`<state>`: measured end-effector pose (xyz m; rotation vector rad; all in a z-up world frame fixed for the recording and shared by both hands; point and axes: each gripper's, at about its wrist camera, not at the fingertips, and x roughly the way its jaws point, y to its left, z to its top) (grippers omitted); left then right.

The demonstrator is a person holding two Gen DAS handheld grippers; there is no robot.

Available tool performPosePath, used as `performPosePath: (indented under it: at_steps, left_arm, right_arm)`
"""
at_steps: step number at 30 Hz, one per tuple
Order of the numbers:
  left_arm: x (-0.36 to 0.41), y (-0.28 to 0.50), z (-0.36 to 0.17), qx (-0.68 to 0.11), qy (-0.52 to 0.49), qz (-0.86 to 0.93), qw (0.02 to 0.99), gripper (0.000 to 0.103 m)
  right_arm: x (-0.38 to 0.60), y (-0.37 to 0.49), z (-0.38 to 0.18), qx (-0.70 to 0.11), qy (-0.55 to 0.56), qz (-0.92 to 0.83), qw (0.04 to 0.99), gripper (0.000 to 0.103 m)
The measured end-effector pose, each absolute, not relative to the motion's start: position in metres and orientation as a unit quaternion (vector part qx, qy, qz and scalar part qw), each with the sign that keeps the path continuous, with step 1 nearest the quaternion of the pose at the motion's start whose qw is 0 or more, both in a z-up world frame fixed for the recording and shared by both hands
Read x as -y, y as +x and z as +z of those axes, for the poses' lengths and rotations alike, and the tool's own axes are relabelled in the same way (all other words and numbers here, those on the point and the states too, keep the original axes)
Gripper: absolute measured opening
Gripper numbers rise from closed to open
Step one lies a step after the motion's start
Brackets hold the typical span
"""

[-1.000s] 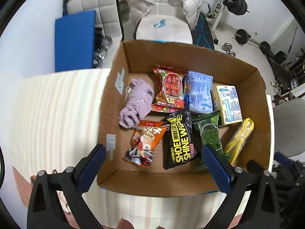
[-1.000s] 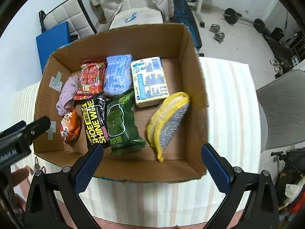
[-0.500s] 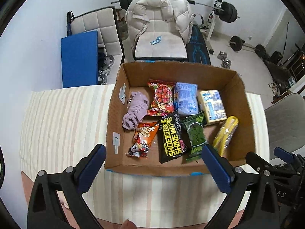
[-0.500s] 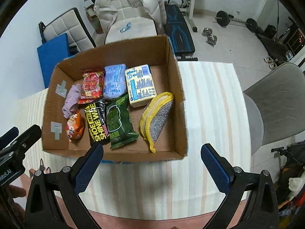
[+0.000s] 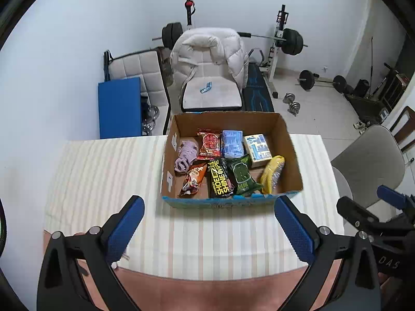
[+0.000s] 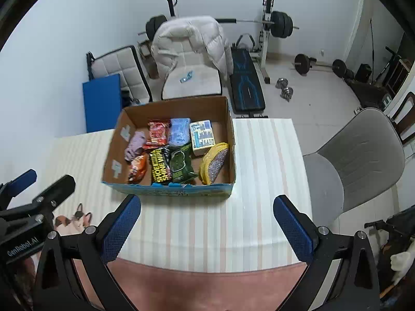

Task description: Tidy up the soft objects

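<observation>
An open cardboard box (image 5: 294,155) (image 6: 230,140) stands on the striped table. Inside lie a purple cloth (image 5: 184,154) (image 6: 135,143), a red snack pack (image 5: 209,143), a blue tissue pack (image 5: 232,143), a white-blue pack (image 5: 258,147), an orange snack bag (image 5: 193,178), a black shoe-wipe pack (image 5: 220,181), a green pack (image 5: 243,175) and a yellow scrub sponge (image 5: 272,172) (image 6: 214,163). My left gripper (image 5: 208,229) is open and empty, well in front of the box. My right gripper (image 6: 207,228) is open and empty, also in front of the box.
The striped tablecloth (image 5: 103,171) covers the table, with its near edge just ahead of the fingers. A grey chair (image 6: 358,160) stands to the right. A chair with a white jacket (image 5: 210,51), a blue board (image 5: 119,108) and weights lie behind the table.
Both grippers have pulled back and up from over the box, so the box now looks smaller and farther. Both stay open and empty. The box contents have not moved.
</observation>
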<state>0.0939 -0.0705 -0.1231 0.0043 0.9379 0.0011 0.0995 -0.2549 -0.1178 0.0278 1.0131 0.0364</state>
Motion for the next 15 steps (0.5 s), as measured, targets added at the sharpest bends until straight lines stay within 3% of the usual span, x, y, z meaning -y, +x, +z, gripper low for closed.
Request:
performPosePath:
  at_steps: [15]
  left_arm:
    - [0.061, 0.011, -0.071, -0.436, -0.021, 0.0, 0.9, 0.103]
  right_arm:
    - [0.256, -0.006, -0.032, -0.433, 0.011, 0.023, 0.901, 0.103]
